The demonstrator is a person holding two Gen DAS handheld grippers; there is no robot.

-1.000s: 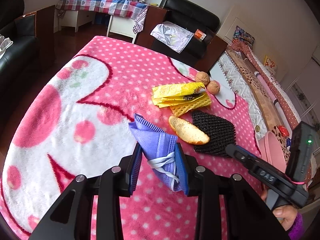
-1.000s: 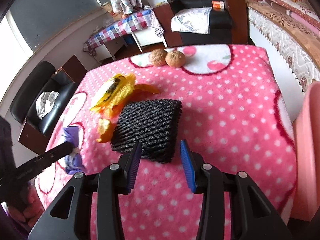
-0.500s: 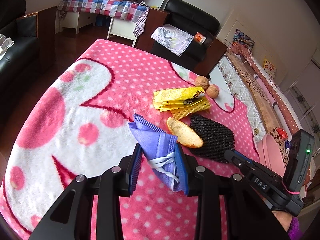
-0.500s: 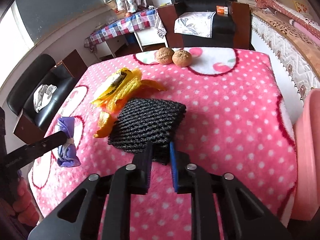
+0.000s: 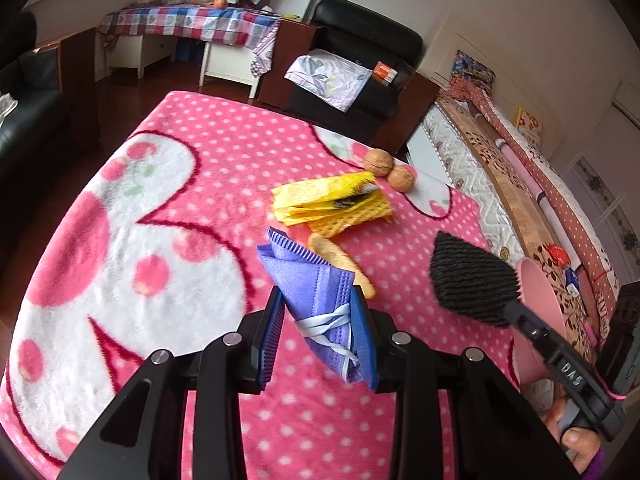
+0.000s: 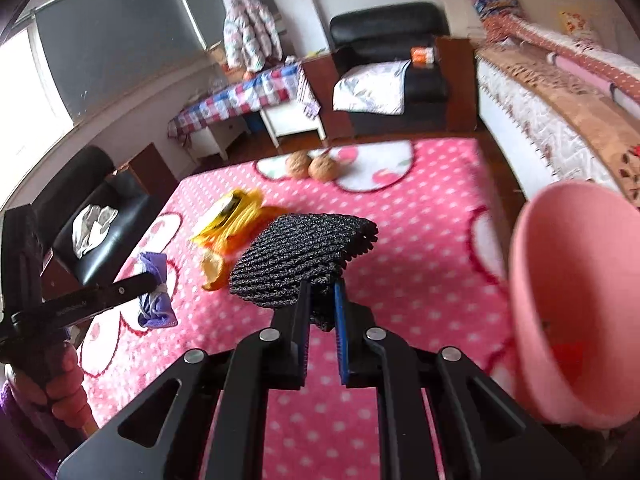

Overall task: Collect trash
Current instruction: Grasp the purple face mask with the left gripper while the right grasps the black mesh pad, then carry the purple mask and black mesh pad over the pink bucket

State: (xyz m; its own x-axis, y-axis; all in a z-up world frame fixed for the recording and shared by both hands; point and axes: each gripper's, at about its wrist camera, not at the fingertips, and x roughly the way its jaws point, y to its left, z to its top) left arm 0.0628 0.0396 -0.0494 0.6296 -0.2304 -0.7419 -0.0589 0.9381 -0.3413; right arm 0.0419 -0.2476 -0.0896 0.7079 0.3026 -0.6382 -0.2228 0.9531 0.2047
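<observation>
My left gripper point(image 5: 320, 308) is shut on a crumpled purple face mask point(image 5: 308, 276) and holds it above the pink dotted blanket point(image 5: 200, 152). My right gripper point(image 6: 322, 296) is shut on a black foam net point(image 6: 296, 256), lifted off the blanket; it also shows in the left wrist view point(image 5: 468, 280). A pink bin point(image 6: 572, 296) stands at the right, close to the net. A yellow wrapper with yellow net point(image 5: 332, 204) and an orange peel point(image 5: 340, 260) lie on the blanket.
Two walnuts point(image 5: 388, 168) lie near the blanket's far edge. A black armchair point(image 5: 360, 60), a checked-cloth table point(image 5: 188, 24) and a bed point(image 5: 520, 184) stand around it. A black chair point(image 6: 88, 216) stands at the left.
My right gripper closed on the black net and lifted it up and right toward the pink bin. My left gripper kept hold of the mask and rose slightly.
</observation>
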